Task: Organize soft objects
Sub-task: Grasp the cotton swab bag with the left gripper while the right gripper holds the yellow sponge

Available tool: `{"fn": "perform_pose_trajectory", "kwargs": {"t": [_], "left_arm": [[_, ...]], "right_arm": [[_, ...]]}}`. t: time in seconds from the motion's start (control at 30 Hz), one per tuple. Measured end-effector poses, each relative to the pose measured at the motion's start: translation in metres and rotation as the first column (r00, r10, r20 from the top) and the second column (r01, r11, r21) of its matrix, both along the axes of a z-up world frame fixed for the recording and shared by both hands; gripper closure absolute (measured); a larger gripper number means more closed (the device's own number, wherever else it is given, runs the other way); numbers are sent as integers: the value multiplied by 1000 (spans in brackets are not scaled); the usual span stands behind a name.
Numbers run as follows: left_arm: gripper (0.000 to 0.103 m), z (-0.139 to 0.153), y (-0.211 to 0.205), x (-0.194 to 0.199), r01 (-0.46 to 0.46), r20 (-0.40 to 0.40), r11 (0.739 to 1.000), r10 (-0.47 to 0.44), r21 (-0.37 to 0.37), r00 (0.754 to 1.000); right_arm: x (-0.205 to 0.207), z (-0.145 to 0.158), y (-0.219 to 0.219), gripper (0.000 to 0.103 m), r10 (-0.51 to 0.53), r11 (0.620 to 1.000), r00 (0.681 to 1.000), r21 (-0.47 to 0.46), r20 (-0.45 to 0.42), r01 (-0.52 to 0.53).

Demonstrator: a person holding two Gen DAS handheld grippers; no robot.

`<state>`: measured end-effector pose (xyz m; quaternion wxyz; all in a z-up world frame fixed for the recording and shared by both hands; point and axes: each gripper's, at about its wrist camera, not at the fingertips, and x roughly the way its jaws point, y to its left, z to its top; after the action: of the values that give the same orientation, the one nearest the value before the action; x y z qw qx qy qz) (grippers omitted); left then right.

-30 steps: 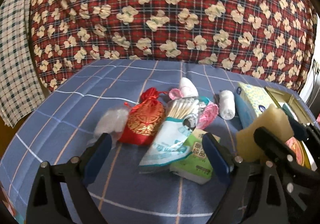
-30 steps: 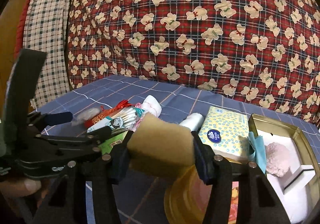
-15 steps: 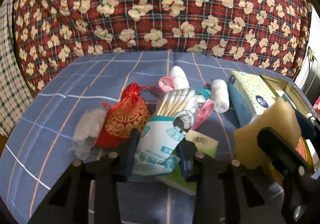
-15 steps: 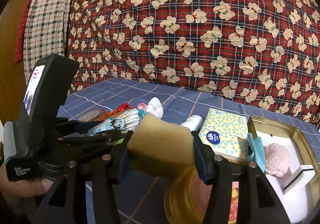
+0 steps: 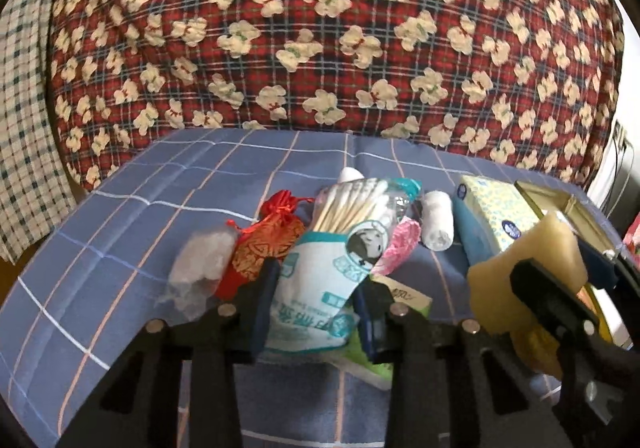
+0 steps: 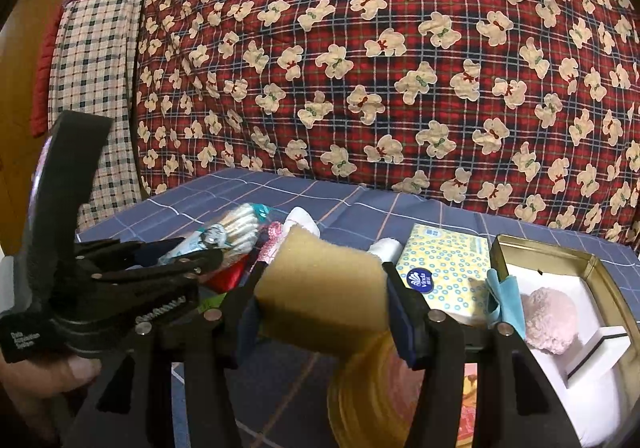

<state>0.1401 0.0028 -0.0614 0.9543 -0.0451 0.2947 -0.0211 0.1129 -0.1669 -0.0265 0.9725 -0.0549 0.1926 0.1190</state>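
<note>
My left jaws (image 5: 314, 308) pinch the cotton swab bag (image 5: 332, 268) low; light, crinkly, slippery, so grip mid-body; my right jaws (image 6: 322, 300) squeeze the soft sponge (image 6: 324, 288) between them.

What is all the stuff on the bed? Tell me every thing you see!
sponge: 1, yellow, in right gripper
cotton swab bag: 1, white-teal, in left gripper
red pouch: 1, red-gold, left of bag
cotton wad: 1, white, far left
white roll: 1, right of bag
tissue pack: 1, yellow-blue, beside tin
tin: 1, gold, right
pink puff: 1, inside tin
blue sheet: 1, underneath
quilt: 1, red plaid, behind
left hand-held gripper: black
right hand-held gripper: black
</note>
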Motion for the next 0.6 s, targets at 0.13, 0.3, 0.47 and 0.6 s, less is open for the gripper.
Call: {"fn": "perform_pose_trajectory", "kwargs": {"t": [0.13,0.3,0.47,0.6], "left_arm": [[69,4,6,-9,-29,49,999,30,-20,998],[69,5,-1,-13,-25,61,1000,26,-5,998],[69,11,-8,-24,-47,114,999,45,15,992],[69,15,-11,-33,-65,161,997,59,31,985]], "right_arm": [[-4,1,-1,46,-2,1000,1000,3,20,2],[-3,1,-4,46,-5,1000,1000,4,14,5],[-5,2,-4,46,-11,1000,999,0,33,11],[-10,4,-5,46,-14,1000,998,3,66,14]]}}
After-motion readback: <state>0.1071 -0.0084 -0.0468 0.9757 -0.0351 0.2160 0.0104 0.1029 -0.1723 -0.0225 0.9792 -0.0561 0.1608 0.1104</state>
